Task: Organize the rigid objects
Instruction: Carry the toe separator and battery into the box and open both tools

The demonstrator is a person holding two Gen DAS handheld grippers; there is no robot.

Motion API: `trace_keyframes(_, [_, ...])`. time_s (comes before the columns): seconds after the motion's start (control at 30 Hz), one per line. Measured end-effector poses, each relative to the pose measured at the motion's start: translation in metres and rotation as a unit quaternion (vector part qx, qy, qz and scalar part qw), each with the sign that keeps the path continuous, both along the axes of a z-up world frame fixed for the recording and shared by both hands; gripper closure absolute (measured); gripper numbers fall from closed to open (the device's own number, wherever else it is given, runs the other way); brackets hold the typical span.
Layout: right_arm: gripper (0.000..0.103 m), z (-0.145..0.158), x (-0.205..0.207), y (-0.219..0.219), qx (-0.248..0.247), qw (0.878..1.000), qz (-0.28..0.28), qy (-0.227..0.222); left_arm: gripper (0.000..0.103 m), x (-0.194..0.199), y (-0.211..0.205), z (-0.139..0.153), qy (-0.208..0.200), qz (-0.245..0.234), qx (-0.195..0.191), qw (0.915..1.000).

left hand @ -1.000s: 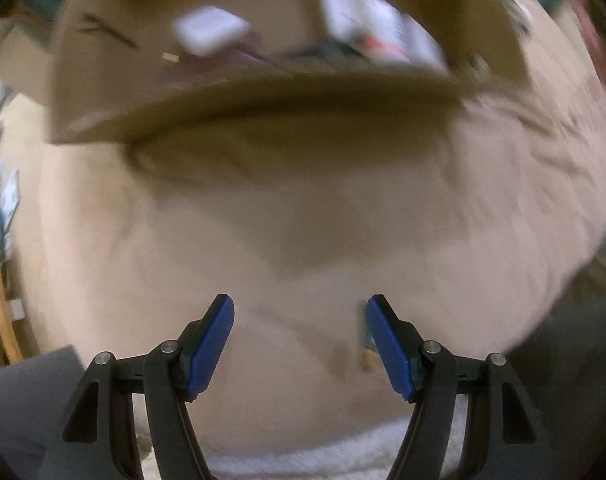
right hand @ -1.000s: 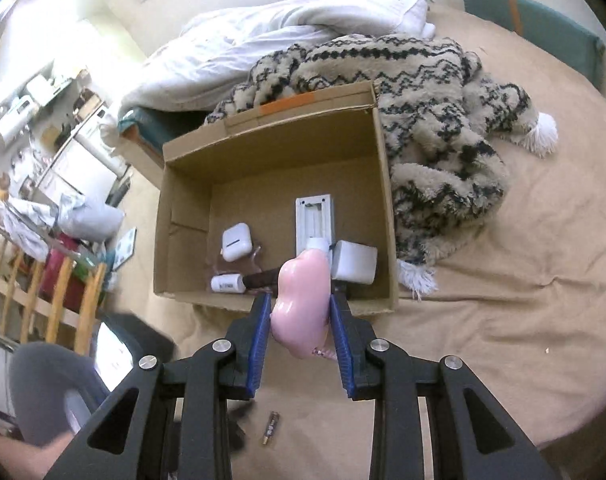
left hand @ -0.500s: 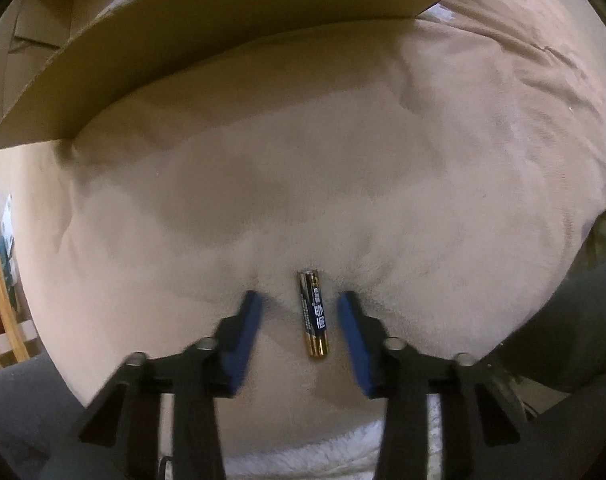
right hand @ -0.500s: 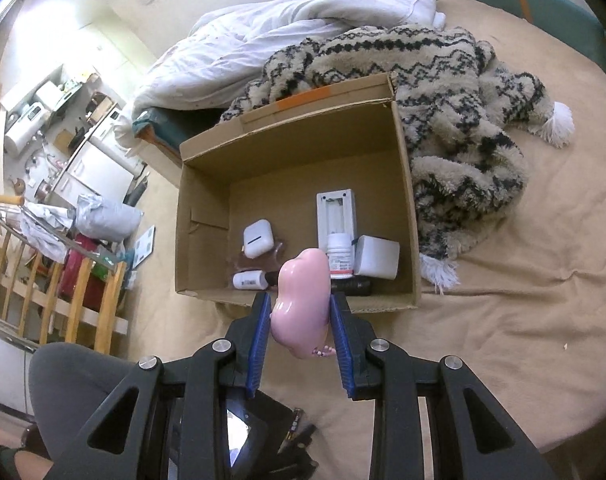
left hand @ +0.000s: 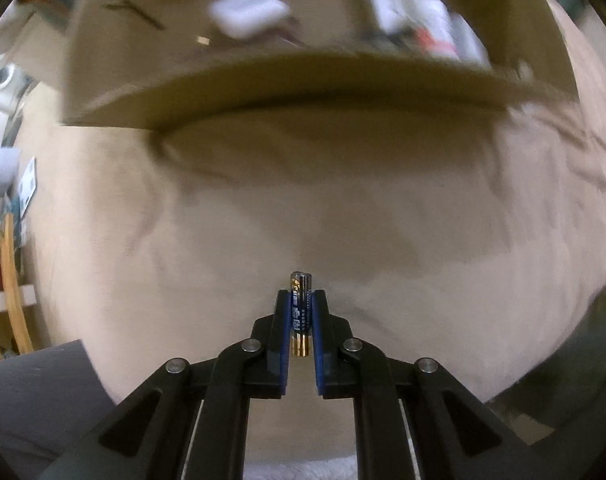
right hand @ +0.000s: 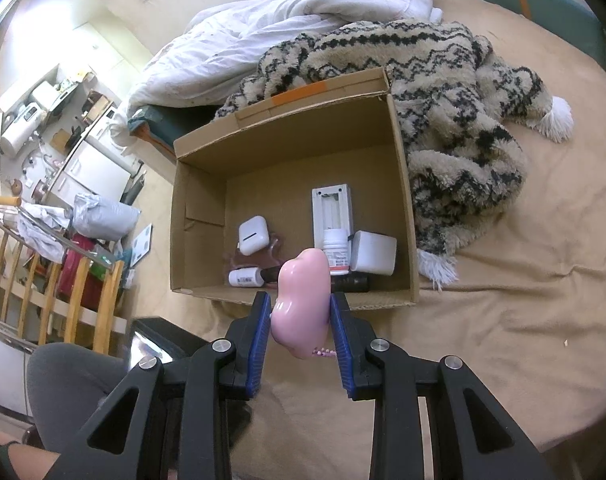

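**Both claws loaded beside the box on the bed**

The bed [right hand: 503,320], covered in a tan sheet, carries everything here. At its far side lie a rumpled white duvet [right hand: 287,28] and a shaggy cream-and-black patterned blanket [right hand: 455,120], which rests against the far and right walls of an open cardboard box [right hand: 403,200].

Inside the box, on its floor, sit a tall white holder [right hand: 331,208] lying flat, a white cube-shaped block [right hand: 374,253] at the right wall, a white earbud case [right hand: 253,235], a white pill bottle with a red label [right hand: 337,250], a smaller white bottle [right hand: 244,277] on its side near the front wall, and a dark cylinder [right hand: 353,283] along the front wall.

The right claw [right hand: 301,320] is narrowed onto a pink rounded toy [right hand: 301,304], gripped between its 2 blue pads just in front of the box's near wall and clear of the sheet.

The left claw [left hand: 301,320] points down at the bare sheet in front of the box, closed tight on a small battery [left hand: 301,308], whose dark end pokes out past the fingertips and whose gold end shows behind the pads. That view is blurred at the top.
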State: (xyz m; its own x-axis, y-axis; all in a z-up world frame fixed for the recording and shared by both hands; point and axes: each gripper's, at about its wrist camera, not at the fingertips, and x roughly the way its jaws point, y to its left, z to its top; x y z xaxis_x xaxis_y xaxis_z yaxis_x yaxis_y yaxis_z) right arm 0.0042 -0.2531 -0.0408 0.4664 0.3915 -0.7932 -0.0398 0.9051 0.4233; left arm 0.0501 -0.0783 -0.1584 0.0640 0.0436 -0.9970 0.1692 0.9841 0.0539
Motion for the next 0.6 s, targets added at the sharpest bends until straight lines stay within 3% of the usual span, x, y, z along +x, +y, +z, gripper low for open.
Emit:
trace_keyframes(0.3, [0.071,-0.002,0.006,-0.006,0.000,1.000,-0.010,-0.003,0.094,0.031,0.038,0.067,-0.100,0.067,-0.023,0.9925])
trace_keyframes(0.43, [0.071,0.005,0.016,-0.006,0.000,1.000,-0.011,-0.016,0.094,0.045,0.055,0.094,-0.142,0.076,-0.029,0.9865])
trace_keyframes(0.6, [0.071,0.014,0.037,-0.001,-0.024,0.999,-0.003,-0.041,0.094,0.065,0.046,0.130,-0.181,0.075,-0.033,0.9800])
